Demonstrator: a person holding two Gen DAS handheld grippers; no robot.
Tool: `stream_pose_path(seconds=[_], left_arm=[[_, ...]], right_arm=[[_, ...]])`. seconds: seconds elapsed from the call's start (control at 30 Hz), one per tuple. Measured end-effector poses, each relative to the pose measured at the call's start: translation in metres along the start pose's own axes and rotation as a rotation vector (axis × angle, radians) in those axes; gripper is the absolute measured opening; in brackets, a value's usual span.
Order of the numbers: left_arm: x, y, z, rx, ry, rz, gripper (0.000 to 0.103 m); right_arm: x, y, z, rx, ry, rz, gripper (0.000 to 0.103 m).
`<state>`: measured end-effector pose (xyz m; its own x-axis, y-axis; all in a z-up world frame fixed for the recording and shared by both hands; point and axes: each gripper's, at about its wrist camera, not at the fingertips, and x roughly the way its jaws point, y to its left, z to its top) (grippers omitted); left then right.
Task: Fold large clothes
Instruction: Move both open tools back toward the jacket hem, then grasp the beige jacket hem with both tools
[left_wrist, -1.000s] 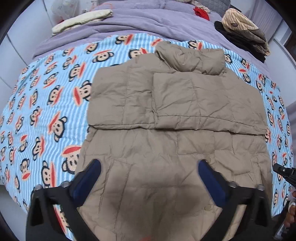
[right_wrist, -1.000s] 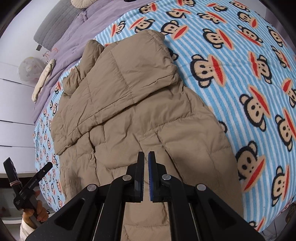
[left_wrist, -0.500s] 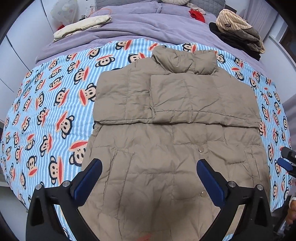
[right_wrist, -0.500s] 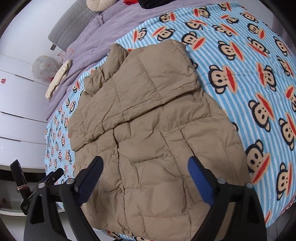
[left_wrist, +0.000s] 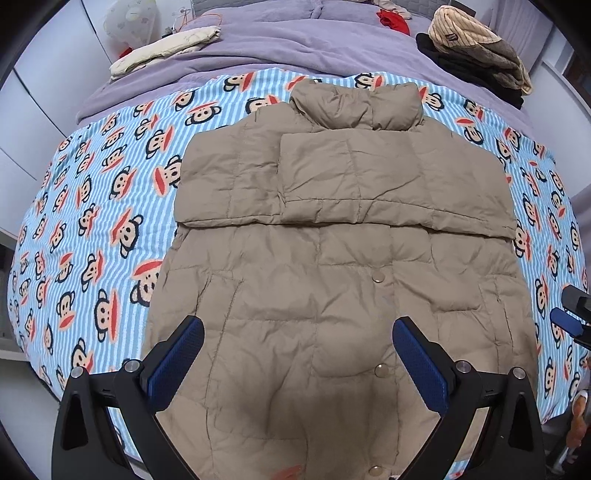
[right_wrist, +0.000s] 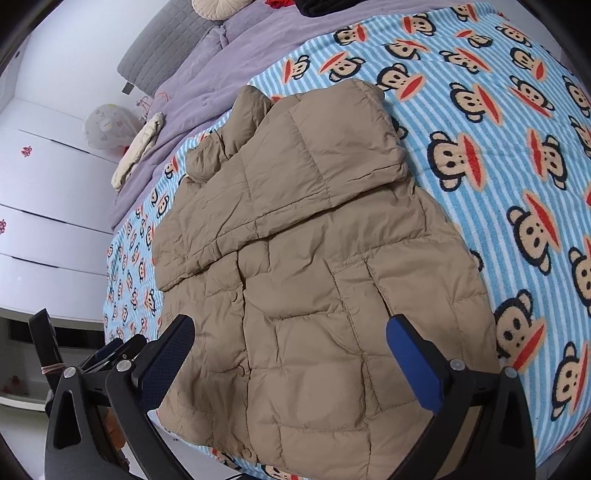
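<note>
Lying flat on the bed, the tan puffer jacket (left_wrist: 332, 266) has its collar (left_wrist: 354, 107) toward the purple duvet (left_wrist: 295, 44) and its hem toward the near edge of the mattress. Both sleeves (left_wrist: 369, 181) are folded across the chest, forming a straight band whose lower edge runs from side to side. The hem reaches the near edge of the bed, and in the right wrist view its corner seems to hang slightly past the monkey-print blanket (right_wrist: 498, 155).

The left claw (left_wrist: 297, 354) hovers above the lower front of the jacket with its blue pads spread wide and nothing between them but air; snap buttons show on the fabric below. The right claw (right_wrist: 290, 354) hangs over the jacket's right lower part, its jaws opening to full width, also with no fabric pinched between the pads. In the left wrist view the tip of the right claw shows at the right frame edge, just off the jacket's side.

Open blanket lies on both sides of the jacket: a broad strip on the left toward the white cabinets (right_wrist: 44, 206), and a wider stretch on the right. Beyond the collar, the duvet carries a cream folded cloth (left_wrist: 166, 48) at the far left and a pile of dark and striped clothes (left_wrist: 476, 48) at the far right, both well apart from the jacket. A small red item (left_wrist: 393, 18) sits between them near the headboard.
</note>
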<state>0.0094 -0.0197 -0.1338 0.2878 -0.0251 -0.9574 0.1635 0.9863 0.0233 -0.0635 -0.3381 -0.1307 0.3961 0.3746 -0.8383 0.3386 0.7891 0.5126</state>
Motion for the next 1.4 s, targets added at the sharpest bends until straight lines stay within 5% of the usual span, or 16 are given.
stream_pose_path(seconds=[0.17, 0.33, 0.63, 1.07, 1.4], left_arm=[[-0.004, -0.003, -0.023, -0.065, 0.007, 0.082, 0.102], [0.0, 0.009, -0.052, -0.137, 0.081, 0.05, 0.102], [0.0, 0.021, -0.084, -0.091, 0.081, 0.019, 0.102], [0.003, 0.083, -0.148, -0.065, 0.092, -0.04, 0.102], [0.008, 0.134, -0.175, -0.19, 0.106, -0.131, 0.102]], right_arm=[[0.013, -0.01, 0.001, -0.024, 0.119, 0.029, 0.103], [0.018, -0.016, -0.006, -0.054, 0.195, 0.059, 0.103], [0.019, -0.025, -0.038, 0.025, 0.198, 0.072, 0.103], [0.018, -0.005, -0.142, 0.104, 0.169, -0.005, 0.103], [-0.006, -0.026, -0.175, 0.213, 0.095, -0.003, 0.103]])
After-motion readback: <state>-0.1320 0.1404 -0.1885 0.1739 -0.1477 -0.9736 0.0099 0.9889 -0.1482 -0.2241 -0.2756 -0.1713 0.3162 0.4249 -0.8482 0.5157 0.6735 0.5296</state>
